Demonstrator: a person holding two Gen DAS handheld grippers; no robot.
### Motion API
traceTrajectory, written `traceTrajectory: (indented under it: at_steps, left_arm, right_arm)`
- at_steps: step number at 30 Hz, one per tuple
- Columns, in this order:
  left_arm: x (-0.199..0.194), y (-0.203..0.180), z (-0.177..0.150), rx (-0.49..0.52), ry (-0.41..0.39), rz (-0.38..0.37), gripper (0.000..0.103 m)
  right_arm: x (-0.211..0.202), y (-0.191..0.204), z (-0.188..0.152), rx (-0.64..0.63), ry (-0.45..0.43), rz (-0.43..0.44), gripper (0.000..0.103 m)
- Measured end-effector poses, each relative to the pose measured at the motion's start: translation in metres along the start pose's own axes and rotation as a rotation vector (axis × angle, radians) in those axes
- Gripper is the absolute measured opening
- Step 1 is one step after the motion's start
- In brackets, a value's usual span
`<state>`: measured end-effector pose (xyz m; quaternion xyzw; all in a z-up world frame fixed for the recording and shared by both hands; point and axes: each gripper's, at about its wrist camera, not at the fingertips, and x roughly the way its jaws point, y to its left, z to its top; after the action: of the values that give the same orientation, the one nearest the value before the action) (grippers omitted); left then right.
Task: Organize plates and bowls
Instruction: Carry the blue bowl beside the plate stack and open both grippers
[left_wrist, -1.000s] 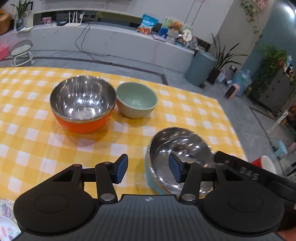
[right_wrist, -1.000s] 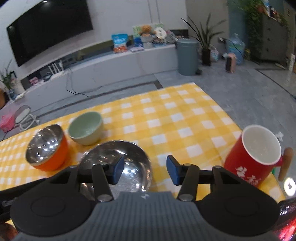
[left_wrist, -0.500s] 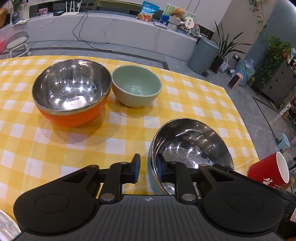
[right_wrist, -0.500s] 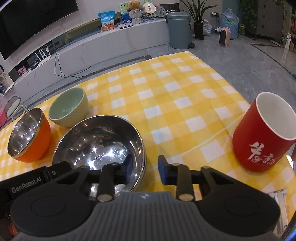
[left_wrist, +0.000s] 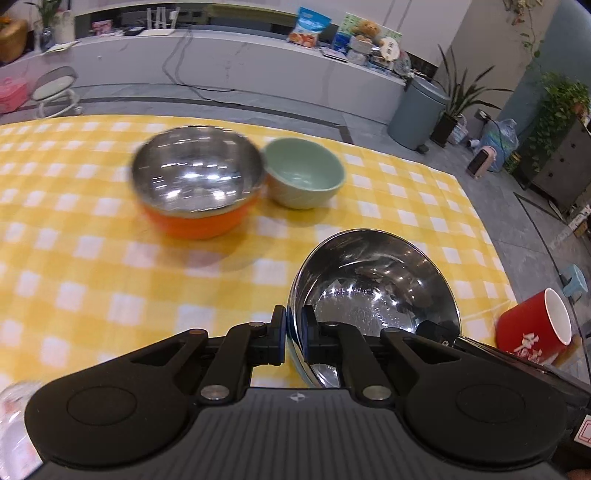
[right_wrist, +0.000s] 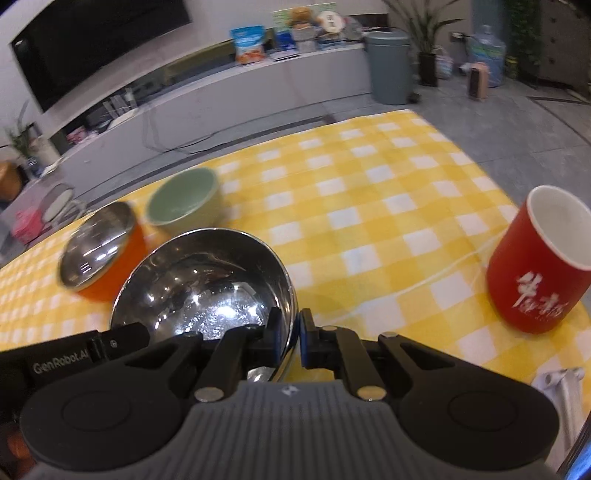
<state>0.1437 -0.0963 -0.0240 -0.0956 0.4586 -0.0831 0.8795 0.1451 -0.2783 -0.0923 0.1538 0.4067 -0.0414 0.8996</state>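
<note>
Two handheld grippers clamp opposite sides of one steel bowl (left_wrist: 373, 295) over a yellow checked tablecloth (left_wrist: 92, 266). The left gripper (left_wrist: 293, 341), its jaws having just closed, pinches the bowl's left rim, one blue pad outside the wall and one inside. The right gripper (right_wrist: 290, 341), likewise just closed, grips the rim on the bowl's right side in the same way, with almost no gap left between its pads beyond the thin metal.

The steel bowl, pale blue on its outer wall, sits at the near edge of the table between the two tools, mouth facing up and tipped slightly; being round, it has no long axis to speak of. Whether its base touches the cloth cannot be told.

Farther back stand an orange bowl (left_wrist: 195, 184) with a steel lining and, just beside it on the right, a pale green bowl (left_wrist: 303, 173), both upright and blurred. A red mug (right_wrist: 535, 269) with white lettering stands well apart on the right, near the table's edge. Open cloth lies between the held bowl and the two behind it.
</note>
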Motion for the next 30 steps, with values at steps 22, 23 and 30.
traceTrajectory:
  at_steps: [22,23,30]
  left_arm:
    - [-0.087,0.088,-0.09,-0.167,0.058,-0.047,0.008]
    - [-0.088,0.088,-0.091,-0.164,0.053,-0.046,0.008]
    - [-0.088,0.098,-0.102,-0.194,0.041,-0.068,0.009]
  right_arm:
    - [-0.074,0.04,-0.102,-0.028,0.133,0.203,0.009]
    - [-0.076,0.04,-0.105,-0.024,0.136,0.2,0.009]
    - [-0.073,0.037,-0.111,0.015,0.152,0.22,0.009]
